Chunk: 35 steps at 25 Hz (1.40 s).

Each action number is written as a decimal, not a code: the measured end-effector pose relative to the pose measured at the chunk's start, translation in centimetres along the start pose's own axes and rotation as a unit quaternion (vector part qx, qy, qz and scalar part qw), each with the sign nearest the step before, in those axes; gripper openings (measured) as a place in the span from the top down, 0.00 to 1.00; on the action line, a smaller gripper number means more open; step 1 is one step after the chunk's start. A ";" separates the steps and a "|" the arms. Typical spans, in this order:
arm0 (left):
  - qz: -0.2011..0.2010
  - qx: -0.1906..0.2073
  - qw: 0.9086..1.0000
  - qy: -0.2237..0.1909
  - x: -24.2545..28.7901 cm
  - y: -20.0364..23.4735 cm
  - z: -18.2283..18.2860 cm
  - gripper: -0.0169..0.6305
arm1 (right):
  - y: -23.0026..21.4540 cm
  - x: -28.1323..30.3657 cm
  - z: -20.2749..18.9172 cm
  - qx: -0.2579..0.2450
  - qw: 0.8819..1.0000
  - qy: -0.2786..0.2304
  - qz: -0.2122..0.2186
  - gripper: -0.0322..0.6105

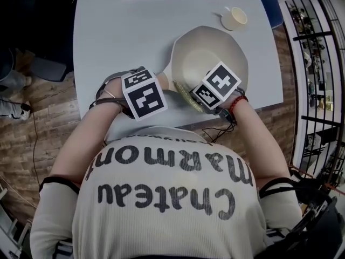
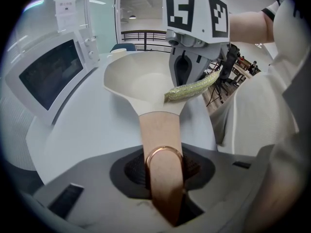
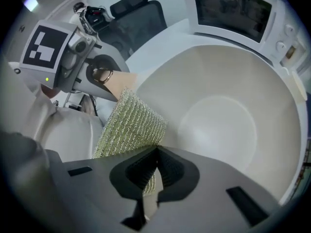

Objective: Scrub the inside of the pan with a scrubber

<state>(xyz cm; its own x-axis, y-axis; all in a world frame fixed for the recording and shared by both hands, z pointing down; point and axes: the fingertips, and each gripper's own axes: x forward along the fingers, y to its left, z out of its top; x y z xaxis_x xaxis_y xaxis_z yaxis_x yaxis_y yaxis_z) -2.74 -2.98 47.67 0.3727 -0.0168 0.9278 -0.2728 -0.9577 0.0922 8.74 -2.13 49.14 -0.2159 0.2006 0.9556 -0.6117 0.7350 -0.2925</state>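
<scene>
A cream pan point(image 1: 213, 53) point(image 2: 141, 79) point(image 3: 228, 120) rests on the grey table point(image 1: 124, 31), its wooden handle point(image 2: 163, 144) pointing toward me. My left gripper point(image 1: 143, 93) point(image 2: 164, 178) is shut on that handle, whose copper ring point(image 2: 164, 154) shows between the jaws. My right gripper point(image 1: 215, 85) point(image 3: 153, 174) is shut on a green-gold scrubber point(image 3: 129, 125) point(image 2: 192, 87) point(image 1: 185, 94), which lies against the pan's near inner wall close to the handle.
A microwave point(image 2: 48, 74) point(image 3: 233, 8) stands at the far end of the table. A small cream cup point(image 1: 234, 18) sits beyond the pan at the right. The table's right edge point(image 1: 272, 63) runs close by the pan, with wooden floor beyond.
</scene>
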 end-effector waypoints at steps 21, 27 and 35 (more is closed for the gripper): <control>-0.010 -0.002 1.000 0.004 0.0 -0.6 -0.2 0.78 | -4.3 -0.1 -8.0 -0.127 0.967 0.191 -0.115 0.95; -0.013 -0.003 1.000 0.005 0.0 -0.7 -0.3 0.78 | -6.7 0.3 -9.4 -0.142 0.956 0.212 -0.141 0.95; -0.008 0.006 1.000 0.008 0.1 -0.8 0.0 0.77 | -12.3 -1.4 -11.2 -0.116 0.939 0.231 -0.228 0.95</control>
<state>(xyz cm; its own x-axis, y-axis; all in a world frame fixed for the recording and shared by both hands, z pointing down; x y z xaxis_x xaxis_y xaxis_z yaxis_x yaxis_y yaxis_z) -2.51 -2.20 47.74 0.3634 0.0022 0.9316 -0.2570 -0.9610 0.1025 25.10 -4.14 51.83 0.4137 0.0503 0.9090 -0.3659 0.9235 0.1154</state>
